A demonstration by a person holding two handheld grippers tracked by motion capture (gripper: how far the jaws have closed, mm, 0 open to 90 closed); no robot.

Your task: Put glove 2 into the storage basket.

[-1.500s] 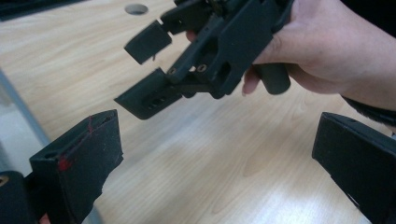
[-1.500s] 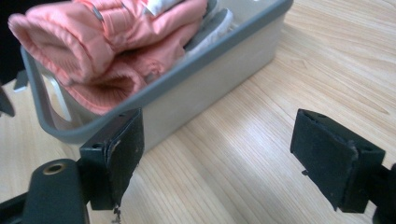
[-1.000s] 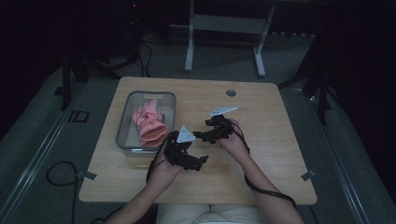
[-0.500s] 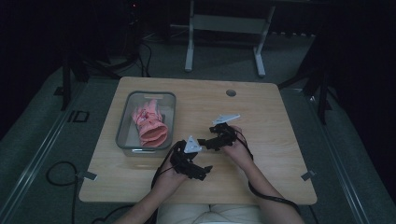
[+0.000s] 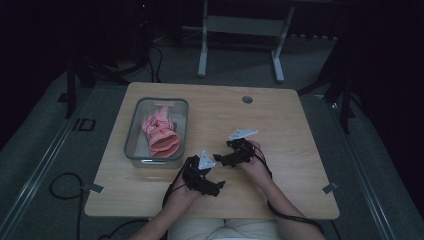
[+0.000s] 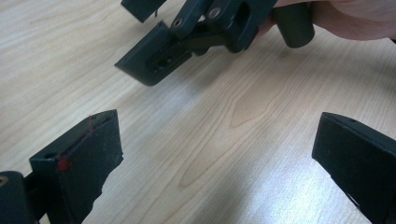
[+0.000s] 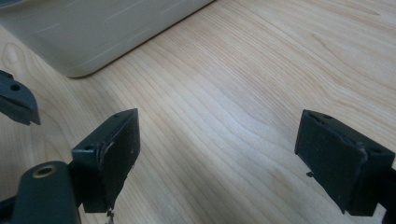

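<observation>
A clear plastic bin (image 5: 134,150) stands on the left part of the wooden table (image 5: 280,115) and holds a pink, crumpled soft item (image 5: 160,131). My left gripper (image 5: 212,185) hovers low over the table near the front edge, right of the bin, open and empty. In the left gripper view its gripper (image 6: 217,158) frames bare wood, with the right gripper (image 6: 196,32) and a hand (image 6: 359,14) just beyond. My right gripper (image 5: 225,159) sits close behind it, pointing left. The right gripper view has that gripper (image 7: 224,154) open over bare wood, the bin's corner (image 7: 107,28) ahead.
A small round grommet (image 5: 247,99) is set into the table's far side. Cables trail from both grippers off the front edge. A metal stand (image 5: 240,30) is on the floor beyond the table. Bare wood stretches to the right of the hands.
Both grippers have drifted toward the near edge of the table. The left one has moved away from the bin's side and slightly right. The bin and its pink content have not moved.
</observation>
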